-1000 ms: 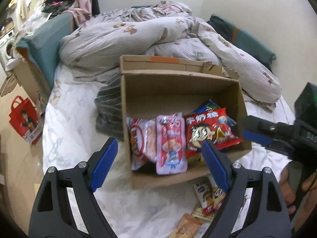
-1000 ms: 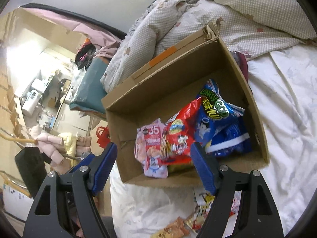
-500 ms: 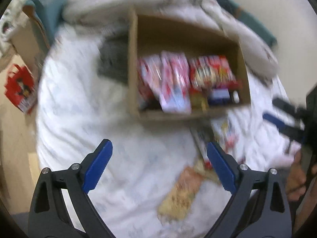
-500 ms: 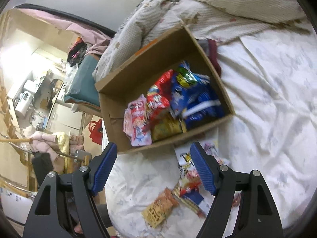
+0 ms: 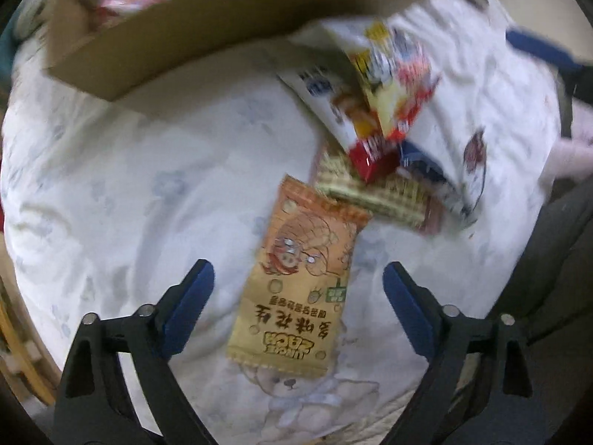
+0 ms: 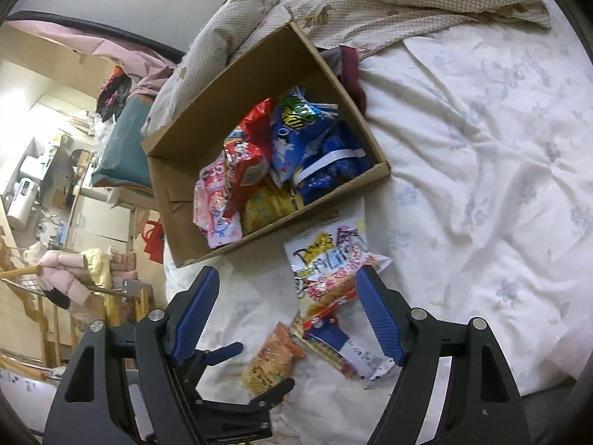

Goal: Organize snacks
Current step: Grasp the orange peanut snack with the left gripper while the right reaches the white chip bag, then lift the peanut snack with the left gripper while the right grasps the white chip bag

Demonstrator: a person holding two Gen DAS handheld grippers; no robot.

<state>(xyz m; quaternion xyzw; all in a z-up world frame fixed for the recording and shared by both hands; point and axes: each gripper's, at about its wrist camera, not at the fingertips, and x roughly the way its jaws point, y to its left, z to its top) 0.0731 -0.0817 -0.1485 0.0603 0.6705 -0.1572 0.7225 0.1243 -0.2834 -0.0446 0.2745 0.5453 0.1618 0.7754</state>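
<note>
The left gripper (image 5: 298, 294) has dropped from the box (image 5: 207, 33), jaws just narrowing yet unclenched, straddling the orange packet (image 5: 300, 278) to grasp it.

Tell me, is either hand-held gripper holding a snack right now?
No. The left hand-held gripper is open over the orange packet; the right hand-held gripper is open, empty.

My left view: dim, yellowish, motion-blurred; cardboard box (image 5: 229, 18) and snack packets (image 5: 385, 85) smeared, only orange packet (image 5: 296, 289) near my jaws half legible. My right view: sharper, evenly lit; glare from bright room at left edge. Both fisheye: edges bent, corners black. Soft shadows on bedsheet (image 6: 481, 170).
</note>
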